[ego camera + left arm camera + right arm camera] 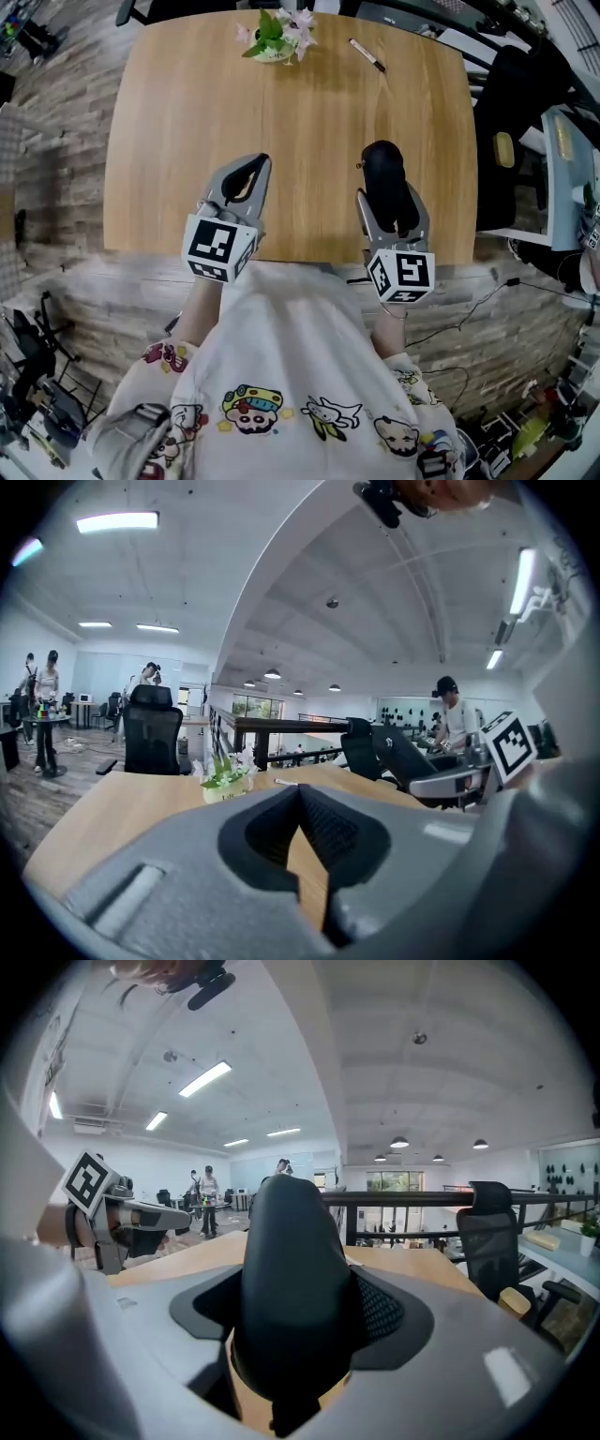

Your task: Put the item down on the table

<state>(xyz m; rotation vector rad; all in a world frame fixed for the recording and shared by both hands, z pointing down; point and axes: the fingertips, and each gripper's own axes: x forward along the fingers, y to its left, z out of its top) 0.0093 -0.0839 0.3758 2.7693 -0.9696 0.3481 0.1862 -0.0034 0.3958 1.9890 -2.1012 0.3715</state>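
Sleeves of a white sweatshirt [281, 375] printed with cartoon figures lead down to two hands at the near edge of a light wooden counter [169, 141].

The left hand-held gripper [261, 161] hangs over that near edge. Its jaws are drawn together so the tips meet, and nothing is between them; its own view [300, 787] shows only bare wood through the gap behind the tips.

Beside it, apart from it, the right hand-held gripper [386, 195] has its jaws spread wide around a black item [382, 169], rounded like a computer mouse. The padded insides press on both flanks of it. In the right gripper view the black item [291, 1269] fills the space between the jaws [300, 1279] and stands up past them, over the near right part of the counter. Whether its underside touches the wood cannot be told.

The middle of the counter is plain wood. At the far edge sits a small flower arrangement [275, 37] with pink blooms and green leaves, and to its right lies a pen [367, 54], set at a slant. Both show in the left gripper view too: flowers [225, 778], pen [286, 782].

Beyond the counter stands a black office chair [152, 728], and people are standing further back in the open office.
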